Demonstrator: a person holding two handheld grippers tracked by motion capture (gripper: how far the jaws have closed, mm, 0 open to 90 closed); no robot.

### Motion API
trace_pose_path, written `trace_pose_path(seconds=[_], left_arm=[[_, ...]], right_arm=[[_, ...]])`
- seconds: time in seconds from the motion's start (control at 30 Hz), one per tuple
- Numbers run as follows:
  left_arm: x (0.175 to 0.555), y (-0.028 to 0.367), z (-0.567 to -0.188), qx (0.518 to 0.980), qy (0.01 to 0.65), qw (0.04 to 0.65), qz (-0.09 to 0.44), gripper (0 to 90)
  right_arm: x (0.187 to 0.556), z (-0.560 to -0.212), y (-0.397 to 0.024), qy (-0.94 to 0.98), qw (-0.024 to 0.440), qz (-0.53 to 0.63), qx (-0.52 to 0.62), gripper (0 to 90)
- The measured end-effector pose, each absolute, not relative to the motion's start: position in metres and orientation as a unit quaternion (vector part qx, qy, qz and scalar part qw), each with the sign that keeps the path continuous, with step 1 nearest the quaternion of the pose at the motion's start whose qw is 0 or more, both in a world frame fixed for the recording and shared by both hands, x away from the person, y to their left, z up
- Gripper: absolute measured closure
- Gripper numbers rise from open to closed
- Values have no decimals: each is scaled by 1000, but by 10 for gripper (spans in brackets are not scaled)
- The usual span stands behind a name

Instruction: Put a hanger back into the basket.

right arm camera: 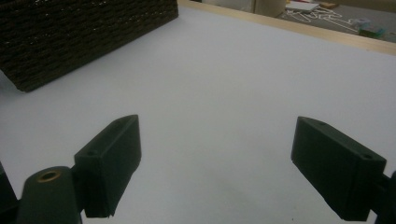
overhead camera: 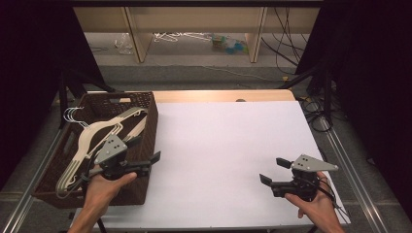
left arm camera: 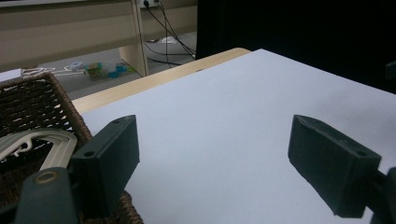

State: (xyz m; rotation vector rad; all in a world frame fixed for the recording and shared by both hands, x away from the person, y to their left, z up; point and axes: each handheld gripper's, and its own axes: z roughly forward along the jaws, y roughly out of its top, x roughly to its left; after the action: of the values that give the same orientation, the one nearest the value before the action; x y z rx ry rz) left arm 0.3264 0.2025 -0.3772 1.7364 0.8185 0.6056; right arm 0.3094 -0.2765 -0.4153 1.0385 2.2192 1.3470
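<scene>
A dark brown wicker basket (overhead camera: 145,121) stands at the left of the white table (overhead camera: 223,145) and holds several cream hangers (overhead camera: 97,133) with wire hooks. My left gripper (overhead camera: 144,153) hovers over the basket's right rim, open, nothing between its jaws. In the left gripper view the basket (left arm camera: 32,100) and a hanger (left arm camera: 51,144) lie at the left behind the jaws. My right gripper (overhead camera: 273,170) is held near the table's front right, open and empty, pointing left. The basket's woven wall (right arm camera: 84,32) shows at the top left of the right gripper view.
A wooden strip (overhead camera: 223,95) runs along the table's far edge. Beyond it stand shelf legs (overhead camera: 138,34), cables (overhead camera: 286,43) and small clutter (overhead camera: 228,43) on the floor. Dark curtains flank both sides. Metal rails (overhead camera: 350,160) run beside the table.
</scene>
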Motion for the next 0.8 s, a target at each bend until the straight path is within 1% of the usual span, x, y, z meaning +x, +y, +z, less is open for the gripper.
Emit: trace_pose_path(seconds=[0.03, 0.13, 0.27, 0.3, 0.37, 0.47, 0.6, 0.63, 0.8], left_arm=[[325, 201, -377, 731, 337, 534, 259, 163], [318, 197, -375, 725, 335, 546, 251, 163], [308, 189, -376, 732, 325, 545, 248, 164], [305, 186, -376, 734, 322, 545, 246, 164], [299, 180, -379, 739, 314, 544, 243, 164], [290, 168, -385, 746, 308, 544, 230, 164], [281, 159, -391, 754, 295, 538, 233, 164], [280, 157, -393, 753, 292, 540, 235, 164], [276, 158, -403, 754, 286, 537, 248, 164]], right_arm=[[309, -415, -276, 782, 170, 476, 366, 169], [307, -415, -276, 779, 177, 480, 363, 167], [306, -415, -273, 780, 174, 480, 361, 167], [306, -416, -272, 777, 180, 482, 362, 167], [305, -416, -271, 782, 173, 479, 359, 168], [304, -416, -270, 779, 179, 481, 360, 168], [301, -416, -270, 779, 175, 484, 357, 168], [300, -417, -270, 776, 183, 487, 357, 168], [295, -417, -266, 773, 181, 497, 350, 168]])
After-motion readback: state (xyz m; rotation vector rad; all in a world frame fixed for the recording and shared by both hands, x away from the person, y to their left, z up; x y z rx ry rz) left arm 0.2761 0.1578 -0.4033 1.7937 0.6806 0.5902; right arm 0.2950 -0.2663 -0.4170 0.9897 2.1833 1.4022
